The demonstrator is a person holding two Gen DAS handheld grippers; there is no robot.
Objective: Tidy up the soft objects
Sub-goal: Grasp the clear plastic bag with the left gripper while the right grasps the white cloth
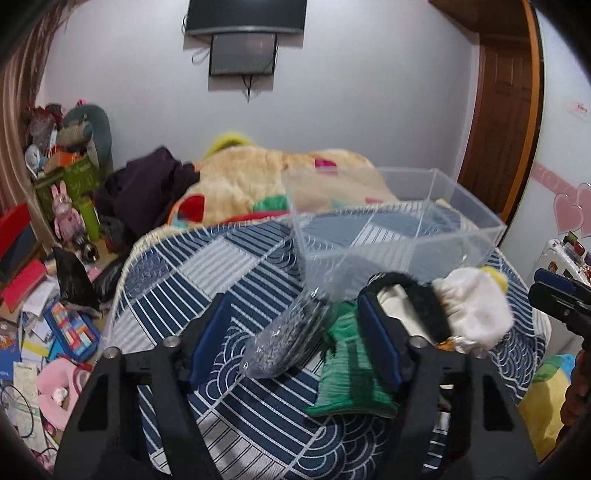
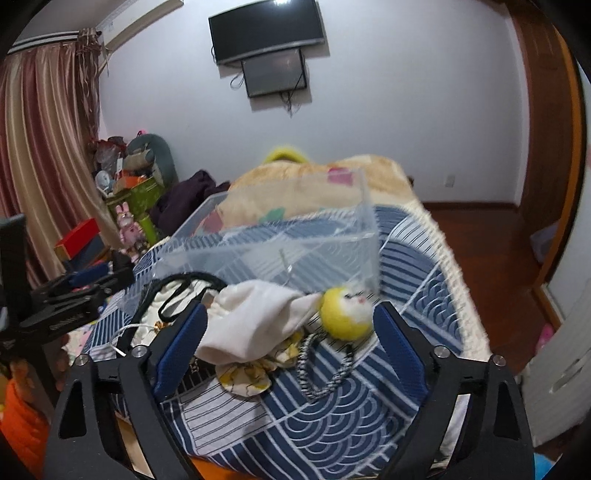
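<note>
A clear plastic box (image 1: 399,229) stands empty on the blue patterned quilt (image 1: 240,266); it also shows in the right wrist view (image 2: 280,240). In front of it lie soft things: a grey speckled piece in clear wrap (image 1: 288,339), a green knitted piece (image 1: 351,369), a black furry band (image 1: 424,302) and a white cloth (image 1: 476,306). My left gripper (image 1: 295,332) is open around the grey piece, not closed on it. My right gripper (image 2: 291,332) is open over the white cloth (image 2: 255,317), a yellow plush ball (image 2: 343,314) and a striped cord (image 2: 325,369).
A beige plush blanket (image 1: 258,177) and dark clothes (image 1: 147,188) lie behind the box. The floor at the left is littered with papers, boxes and toys (image 1: 48,332). A wooden door (image 1: 506,129) is at the right. A screen (image 2: 266,29) hangs on the wall.
</note>
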